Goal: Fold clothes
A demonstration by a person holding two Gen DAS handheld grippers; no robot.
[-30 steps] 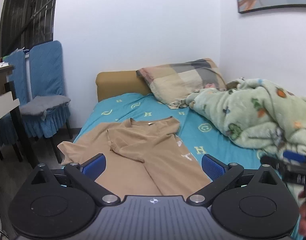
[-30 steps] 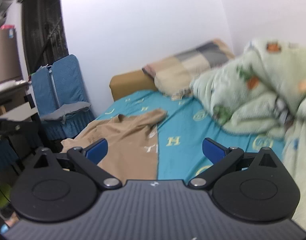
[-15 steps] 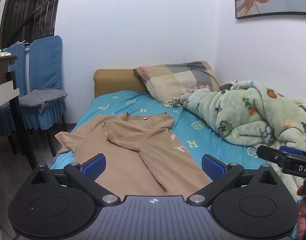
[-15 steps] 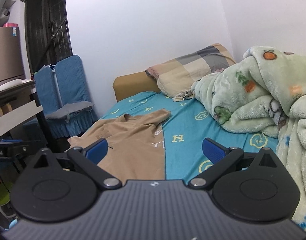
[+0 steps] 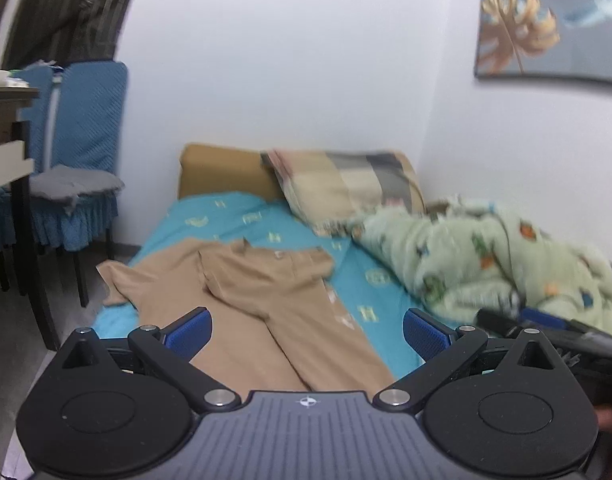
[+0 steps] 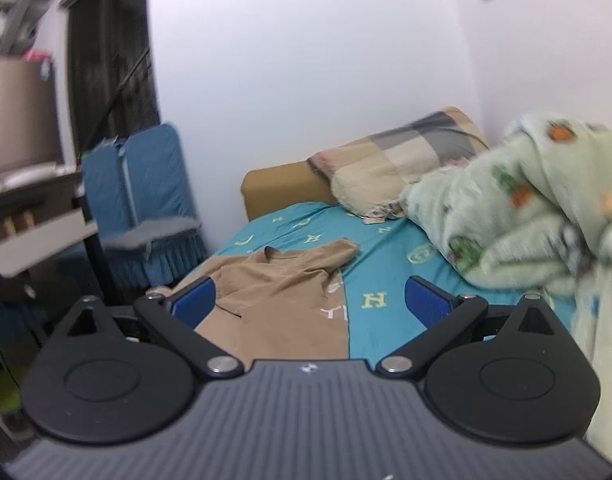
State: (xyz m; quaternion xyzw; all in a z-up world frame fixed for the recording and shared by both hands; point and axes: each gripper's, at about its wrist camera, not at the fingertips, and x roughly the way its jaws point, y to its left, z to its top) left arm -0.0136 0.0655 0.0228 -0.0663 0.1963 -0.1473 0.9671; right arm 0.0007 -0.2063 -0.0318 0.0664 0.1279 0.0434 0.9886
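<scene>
While both views blur, I see my left gripper (image 5: 306, 330) and right gripper (image 6: 310, 303) spread wide, holding nothing, above the bed's (image 5: 242, 220) near edge; tan shirt (image 5: 262, 304) lies along its left side, seemingly partly folded.

Your shirt (image 5: 250, 304) lies spread on the bed (image 5: 234, 216), toward its left edge. To its right sits the blanket (image 5: 501, 264), heaped; behind both, the pillow (image 5: 345, 184) leans against the headboard (image 5: 218, 172). Left of the bed stand two chairs (image 5: 82, 160).
</scene>
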